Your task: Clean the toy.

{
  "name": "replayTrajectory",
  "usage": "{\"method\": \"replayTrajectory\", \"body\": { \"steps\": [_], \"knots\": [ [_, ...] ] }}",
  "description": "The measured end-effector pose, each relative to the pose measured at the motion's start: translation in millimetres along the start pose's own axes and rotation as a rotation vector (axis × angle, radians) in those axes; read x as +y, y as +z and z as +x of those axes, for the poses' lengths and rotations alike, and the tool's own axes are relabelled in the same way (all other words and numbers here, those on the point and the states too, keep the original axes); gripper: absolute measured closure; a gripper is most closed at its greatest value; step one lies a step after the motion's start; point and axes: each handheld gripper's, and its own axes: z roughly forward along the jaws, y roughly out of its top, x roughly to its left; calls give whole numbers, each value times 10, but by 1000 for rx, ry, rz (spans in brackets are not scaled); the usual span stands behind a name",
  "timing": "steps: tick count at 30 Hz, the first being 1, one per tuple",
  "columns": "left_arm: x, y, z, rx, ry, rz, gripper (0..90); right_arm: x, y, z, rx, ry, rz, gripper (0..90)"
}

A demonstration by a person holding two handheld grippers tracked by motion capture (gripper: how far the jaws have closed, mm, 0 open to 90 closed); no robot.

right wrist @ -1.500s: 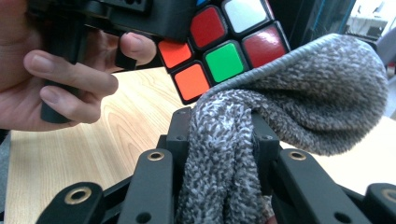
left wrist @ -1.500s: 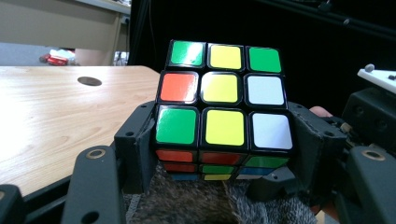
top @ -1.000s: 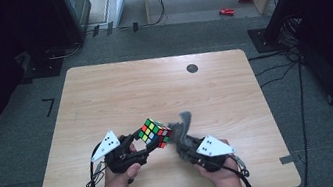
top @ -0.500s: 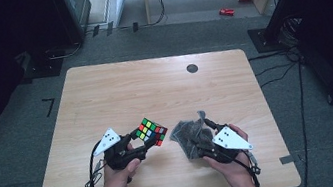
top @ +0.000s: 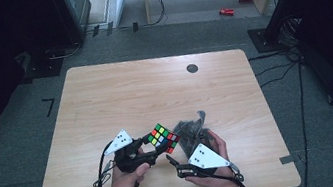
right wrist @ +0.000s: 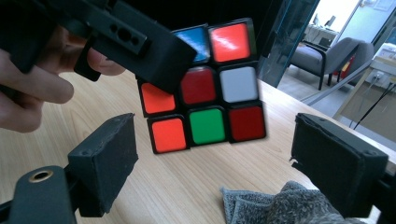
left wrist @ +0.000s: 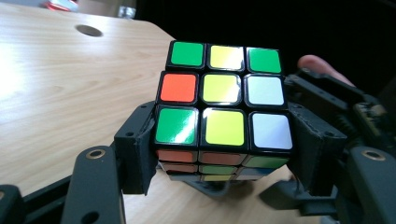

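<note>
Multicoloured scrambled cube [left wrist: 223, 109] pinched in left gripper [left wrist: 224, 154]; right gripper [right wrist: 229, 172] spread, just opening, nothing between.

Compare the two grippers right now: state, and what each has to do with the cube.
The left gripper is shut on the puzzle cube, holding it above the table; the right gripper stands open, its jaws having just been opening, with nothing pressed between them. The left gripper's pads press the cube's sides; the right gripper's pads stand clear of the cube, above a grey cloth. Both are black, hand-held and aimed at the cube.
</note>
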Motion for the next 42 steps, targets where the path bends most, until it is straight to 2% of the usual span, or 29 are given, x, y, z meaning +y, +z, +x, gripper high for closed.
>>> {"method": "replayTrajectory", "body": {
  "steps": [5,7,8,11,12,14,18,20,22,25,28,30,32,34,36,37,38,40,42],
  "knots": [
    [-10,49,-71,-40,19,29,348,-18,42,59,-11,-42,16,183],
    [-11,62,-91,-56,28,37,347,-27,42,72,-18,-57,18,273],
    [-13,68,-99,-52,35,40,347,-33,35,72,-19,-62,18,311],
    [-7,75,-79,-61,23,49,345,-31,20,72,-20,-60,45,335],
    [-2,74,-65,-71,19,53,343,-28,17,67,-19,-53,50,340],
    [6,62,-54,-74,40,51,328,-22,17,46,-3,-34,55,342],
    [39,7,-18,-28,93,49,179,-42,-1,-47,0,16,79,344],
    [36,-20,36,-12,123,53,152,-62,-22,-129,-8,63,84,344],
    [14,-28,81,17,154,65,140,-66,-58,-212,-12,133,87,344],
    [-41,-4,74,66,235,78,142,-38,-121,-307,11,224,60,344],
    [-98,33,-25,93,383,103,151,14,-174,-351,60,335,29,344],
    [-136,64,-95,121,465,114,151,55,-193,-359,85,375,45,343],
    [-170,85,-137,138,518,111,151,93,-201,-358,121,412,84,343],
    [-201,97,-167,159,574,99,151,118,-197,-337,148,429,107,343],
    [-235,104,-204,151,643,79,159,137,-186,-299,145,429,120,343],
    [-251,111,-222,159,680,71,159,145,-179,-279,149,433,123,343],
    [-262,120,-233,165,701,62,158,150,-172,-263,155,433,128,343],
    [-271,125,-234,164,716,45,159,162,-157,-226,161,437,143,343],
    [-276,125,-223,181,735,31,159,171,-140,-199,177,445,161,343]
  ]
}}
